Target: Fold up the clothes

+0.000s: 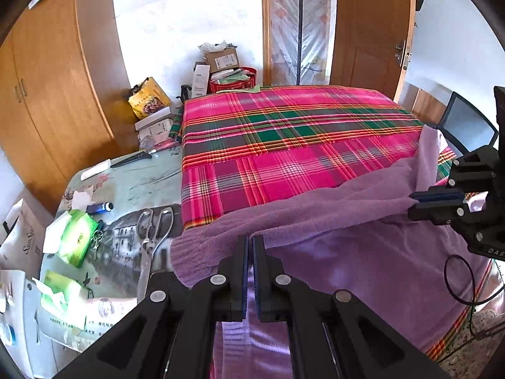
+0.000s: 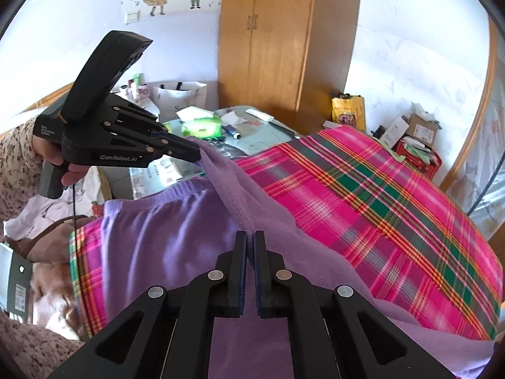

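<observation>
So far only 1 fold is underway: the purple garment [image 1: 331,208] is pinched at its raised edge by the left gripper [image 1: 250,246] and right gripper [image 2: 250,243]; its remainder is spread below both on the plaid cloth [image 1: 284,145]; further folds are judged outstanding.

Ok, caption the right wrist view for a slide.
Both grippers, right and left, pinch the purple garment and lift its edge over the plaid cloth.

table [image 1: 151,183] under pink plaid cloth [image 1: 300,145], purple garment [image 1: 363,252], scissors [image 1: 154,227], tissue packs [image 1: 77,237]
</observation>
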`<move>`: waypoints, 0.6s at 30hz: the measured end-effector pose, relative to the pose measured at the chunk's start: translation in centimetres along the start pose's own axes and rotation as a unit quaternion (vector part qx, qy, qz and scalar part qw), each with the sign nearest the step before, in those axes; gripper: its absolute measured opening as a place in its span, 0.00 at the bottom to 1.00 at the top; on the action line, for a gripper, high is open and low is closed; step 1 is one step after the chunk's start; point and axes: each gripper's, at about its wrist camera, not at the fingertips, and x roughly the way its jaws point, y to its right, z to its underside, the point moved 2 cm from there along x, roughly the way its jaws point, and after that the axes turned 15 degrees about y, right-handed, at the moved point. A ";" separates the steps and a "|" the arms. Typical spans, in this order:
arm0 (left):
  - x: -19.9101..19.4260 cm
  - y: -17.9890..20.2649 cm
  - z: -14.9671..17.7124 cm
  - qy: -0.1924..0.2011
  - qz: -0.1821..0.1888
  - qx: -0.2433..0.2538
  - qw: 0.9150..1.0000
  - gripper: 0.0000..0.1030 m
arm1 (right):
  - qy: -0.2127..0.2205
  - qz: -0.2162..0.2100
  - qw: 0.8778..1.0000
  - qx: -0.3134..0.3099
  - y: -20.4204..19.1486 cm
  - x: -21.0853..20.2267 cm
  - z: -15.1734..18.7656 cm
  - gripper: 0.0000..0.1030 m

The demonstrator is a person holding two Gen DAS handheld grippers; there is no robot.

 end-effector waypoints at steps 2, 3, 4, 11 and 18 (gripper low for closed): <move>-0.8 0.1 0.4 0.004 -0.002 -0.003 1.000 0.03 | 0.002 -0.003 1.000 -0.003 -0.9 -0.5 0.1 0.04; -1.3 0.2 0.6 0.005 -0.003 -0.006 1.000 0.03 | 0.003 -0.005 1.000 -0.005 -1.4 -0.8 0.2 0.04; -1.6 0.2 0.8 0.007 -0.003 -0.008 1.000 0.03 | 0.003 -0.005 1.000 -0.005 -1.7 -1.0 0.3 0.04; -3.3 0.6 2.5 0.010 -0.004 -0.019 1.000 0.03 | 0.005 -0.012 1.000 -0.004 -4.4 -2.7 1.0 0.04; -5.0 1.3 4.4 0.014 -0.008 -0.023 1.000 0.03 | 0.007 -0.016 1.000 0.000 -6.4 -3.6 2.0 0.04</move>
